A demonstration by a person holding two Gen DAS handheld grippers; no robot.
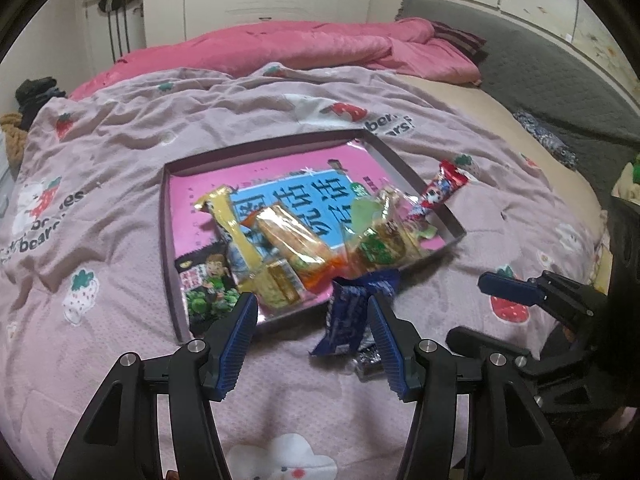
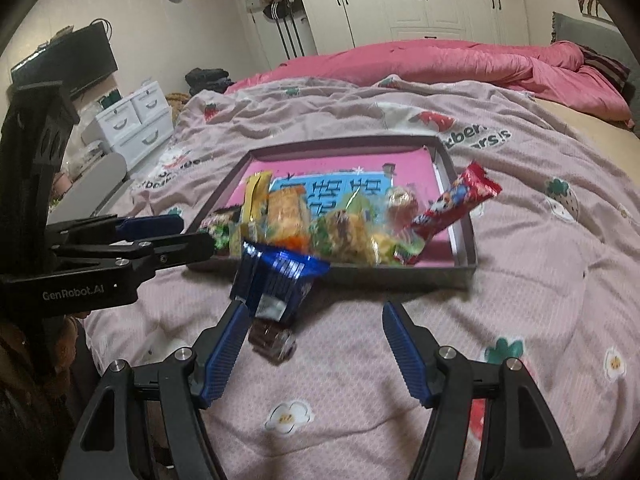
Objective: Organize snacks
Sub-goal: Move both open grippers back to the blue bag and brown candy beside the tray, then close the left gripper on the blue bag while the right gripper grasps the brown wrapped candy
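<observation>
Landmark: shallow box tray (image 1: 168, 216) with pink bottom, lying on the strawberry bedspread (image 1: 120, 128).
Green-black packet (image 1: 206, 286): in the tray's left near corner.
Yellow stick packet (image 1: 232, 220): inside the tray, just right of the green-black packet.
Left gripper (image 1: 312, 306): near the tray's front edge, fingers apart, nothing between the pads.
Blue wrapper (image 1: 348, 312): outside the tray, just before its front edge, on the bedspread; it seems open and tilted.
Small dark snack (image 2: 272, 338): beside the blue wrapper, further from the tray.
Red packet (image 1: 436, 190): leaning over the tray's right rim.
Right gripper (image 2: 312, 316): before the tray's front edge, fingers apart, holding nothing.
</observation>
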